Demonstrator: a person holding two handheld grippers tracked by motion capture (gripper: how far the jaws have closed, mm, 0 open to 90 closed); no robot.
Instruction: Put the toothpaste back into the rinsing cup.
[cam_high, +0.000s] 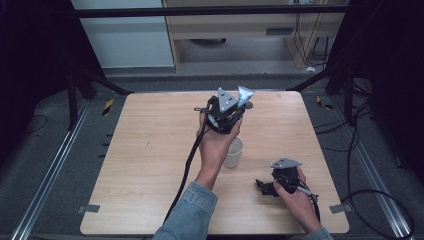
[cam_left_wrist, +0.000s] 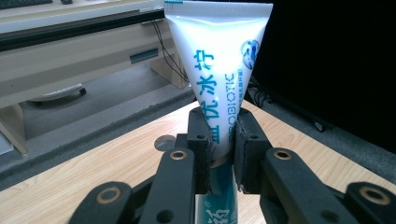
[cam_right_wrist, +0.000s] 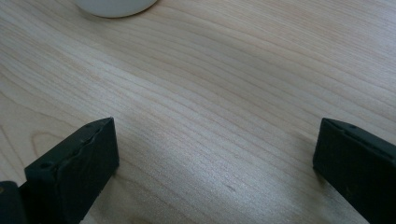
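The left tool (cam_left_wrist: 219, 149) is clamping a white toothpaste tube (cam_left_wrist: 219, 60) upright, crimped end up, above the bench (cam_high: 150, 165) beside the white cup (cam_high: 233, 152). The right tool (cam_high: 267, 187) is resting low on the bench, jaws standing wide apart, gripping nothing.

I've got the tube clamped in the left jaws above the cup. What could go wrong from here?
1. The left gripper pinches the toothpaste tube on its narrow lower part, with the wide crimped end up; it may tilt or slip as you lower it.
2. The cup sits partly hidden under your left hand, so a misjudged descent might knock it over.
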